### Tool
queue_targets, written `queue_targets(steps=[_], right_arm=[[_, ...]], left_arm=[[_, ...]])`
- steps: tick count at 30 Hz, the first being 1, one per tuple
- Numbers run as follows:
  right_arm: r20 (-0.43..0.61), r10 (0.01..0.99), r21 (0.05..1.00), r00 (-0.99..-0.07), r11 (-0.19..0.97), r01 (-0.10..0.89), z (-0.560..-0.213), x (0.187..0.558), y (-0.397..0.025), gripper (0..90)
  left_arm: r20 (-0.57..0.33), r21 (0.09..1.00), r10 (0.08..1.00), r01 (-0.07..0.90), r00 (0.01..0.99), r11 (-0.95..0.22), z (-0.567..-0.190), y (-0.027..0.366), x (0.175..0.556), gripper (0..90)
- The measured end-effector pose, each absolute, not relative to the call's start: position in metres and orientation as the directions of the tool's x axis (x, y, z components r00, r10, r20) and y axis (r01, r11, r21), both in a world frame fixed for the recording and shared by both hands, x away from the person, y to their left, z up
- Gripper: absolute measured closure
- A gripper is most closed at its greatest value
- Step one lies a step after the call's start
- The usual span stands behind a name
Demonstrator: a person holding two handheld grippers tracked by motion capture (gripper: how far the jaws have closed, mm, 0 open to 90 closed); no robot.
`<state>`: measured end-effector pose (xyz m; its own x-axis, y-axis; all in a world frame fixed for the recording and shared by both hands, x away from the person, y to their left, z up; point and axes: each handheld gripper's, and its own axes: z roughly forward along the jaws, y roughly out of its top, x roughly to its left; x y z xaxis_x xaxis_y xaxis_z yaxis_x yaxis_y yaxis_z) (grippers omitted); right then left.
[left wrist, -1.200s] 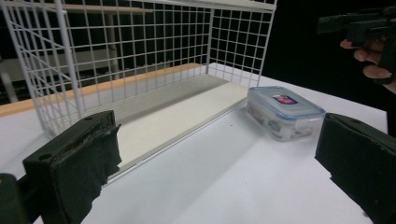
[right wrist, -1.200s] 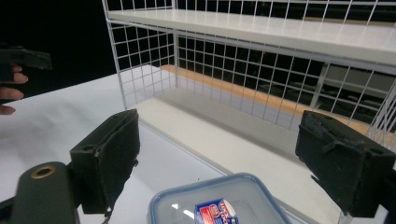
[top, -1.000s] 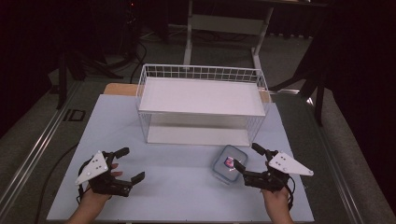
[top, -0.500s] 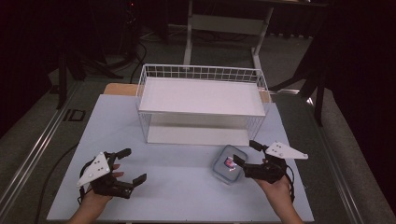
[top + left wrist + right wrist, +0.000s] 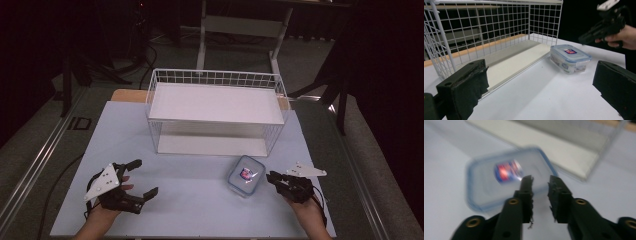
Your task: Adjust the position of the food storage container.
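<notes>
Black jaws of the left gripper (image 5: 134, 177) stand wide apart over bare white table (image 5: 200, 210), while the right gripper (image 5: 541, 183) hovers just above the container's near end, jaws narrowed to a small gap, holding nothing. Clear plastic, blue-rimmed, the lidded container (image 5: 245, 175) sits before the wire basket (image 5: 215, 112); its contents cannot be made out.

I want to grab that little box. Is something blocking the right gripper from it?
No, nothing visible does. The right gripper sits just beside the lidded plastic box, with only bare table between them. The wire basket stands farther back.
</notes>
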<state>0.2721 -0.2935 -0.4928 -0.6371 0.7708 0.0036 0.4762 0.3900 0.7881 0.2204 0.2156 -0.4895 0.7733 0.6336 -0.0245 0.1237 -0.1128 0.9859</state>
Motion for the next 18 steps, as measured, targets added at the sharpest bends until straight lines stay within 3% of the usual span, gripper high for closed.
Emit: queue_targets(steps=[3,11,18], right_arm=[[0.011,0.773,0.769,-0.635,0.399,0.5,-0.501,0.272,-0.296,89.2],[0.097,0.725,0.703,-0.682,0.435,0.563,-0.525,0.274,-0.282,90.0],[0.112,0.67,0.71,-0.734,0.463,0.531,-0.527,0.275,-0.266,90.0]], left_arm=[[-0.019,0.986,0.634,0.12,0.773,-0.117,-0.489,0.216,0.22,0.6],[-0.011,0.986,0.631,0.113,0.775,-0.121,-0.488,0.215,0.22,0.6],[-0.016,0.986,0.632,0.118,0.775,-0.12,-0.489,0.216,0.221,0.6]])
